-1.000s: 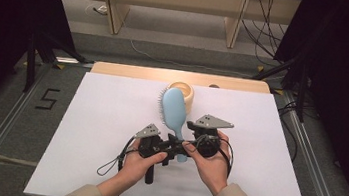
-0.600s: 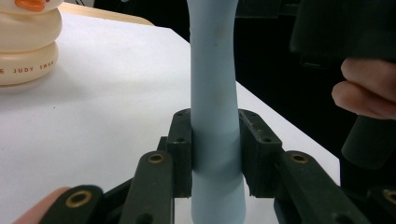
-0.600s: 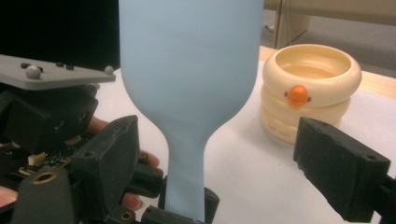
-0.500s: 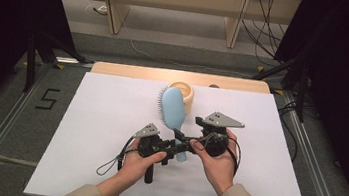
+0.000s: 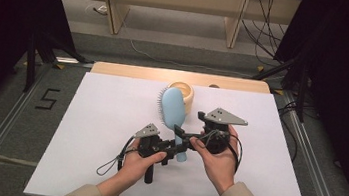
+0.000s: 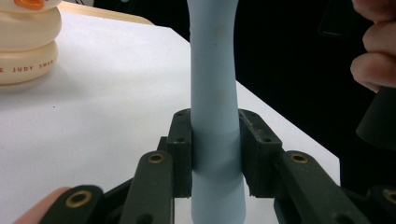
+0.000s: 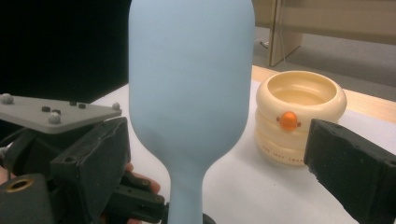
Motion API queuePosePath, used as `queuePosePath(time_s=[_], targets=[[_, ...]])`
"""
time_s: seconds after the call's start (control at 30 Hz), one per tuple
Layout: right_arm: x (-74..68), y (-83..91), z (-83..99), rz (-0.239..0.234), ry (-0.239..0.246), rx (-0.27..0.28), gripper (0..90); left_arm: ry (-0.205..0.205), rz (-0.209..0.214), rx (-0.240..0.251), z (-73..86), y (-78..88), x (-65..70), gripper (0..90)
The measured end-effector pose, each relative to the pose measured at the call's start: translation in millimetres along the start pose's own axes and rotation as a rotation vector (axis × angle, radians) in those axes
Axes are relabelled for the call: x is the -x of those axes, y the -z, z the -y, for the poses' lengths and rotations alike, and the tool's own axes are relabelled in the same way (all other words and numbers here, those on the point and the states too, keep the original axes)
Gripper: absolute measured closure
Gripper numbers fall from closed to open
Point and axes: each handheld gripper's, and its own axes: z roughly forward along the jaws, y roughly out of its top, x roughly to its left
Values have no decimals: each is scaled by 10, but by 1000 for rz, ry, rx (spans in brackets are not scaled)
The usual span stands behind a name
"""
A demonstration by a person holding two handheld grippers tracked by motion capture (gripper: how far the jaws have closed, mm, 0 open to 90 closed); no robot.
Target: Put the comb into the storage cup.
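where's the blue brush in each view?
High view: brush at table centre, handle toward the person.
Left gripper view: handle upright, centre, clamped in the left claw.
Right gripper view: brush back, centre.
Shared landmark: cream cup.

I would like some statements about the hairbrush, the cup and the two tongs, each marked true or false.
1. The left tongs clamp the handle of the light blue hairbrush. True.
2. The right tongs are shut on the brush head. False: their jaws have just been opening and stand apart on either side of the brush, not pressing it.
3. The cream ringed cup stands upright behind the brush. True.
4. The cup has a blue dot on its side. False: the dot is orange.
5. The brush lies flat on the white table. False: it is held up.
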Motion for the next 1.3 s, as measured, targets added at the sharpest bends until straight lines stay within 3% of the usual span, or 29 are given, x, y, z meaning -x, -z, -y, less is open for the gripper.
queuePosePath(time_s=[0.87,0.97,1.3], targets=[[-66,-167,-306,-15,-6,50,74,-19,5,-4,-1,4,7,673],[-71,-189,-326,-20,-7,54,72,-1,9,2,1,-1,22,673],[-53,-226,-362,-24,-21,55,70,-17,5,-2,2,0,14,673]])
